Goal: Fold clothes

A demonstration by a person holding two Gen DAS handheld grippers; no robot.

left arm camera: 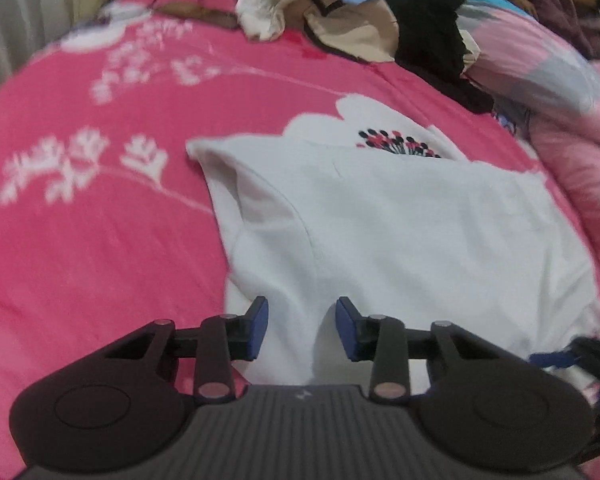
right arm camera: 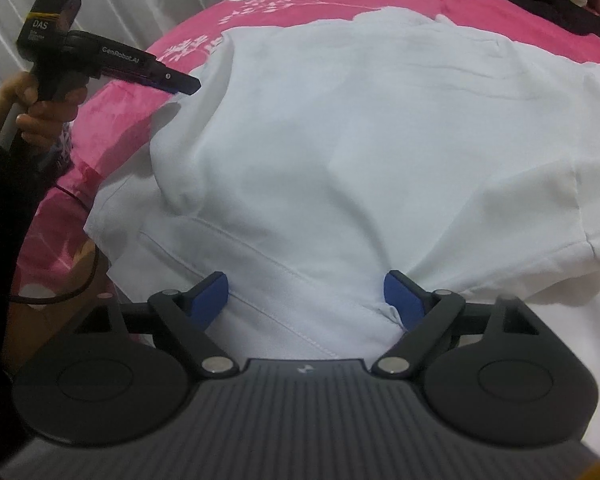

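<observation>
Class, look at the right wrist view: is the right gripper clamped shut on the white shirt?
No. The right gripper stands wide open, its blue pads apart over the white shirt.

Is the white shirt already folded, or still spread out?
Mostly spread: the white shirt lies flat across the pink bedspread, with one edge turned over near the sleeve.

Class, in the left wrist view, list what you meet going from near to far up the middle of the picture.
left tongs → white shirt → pink floral bedcover → pile of unfolded clothes
</observation>
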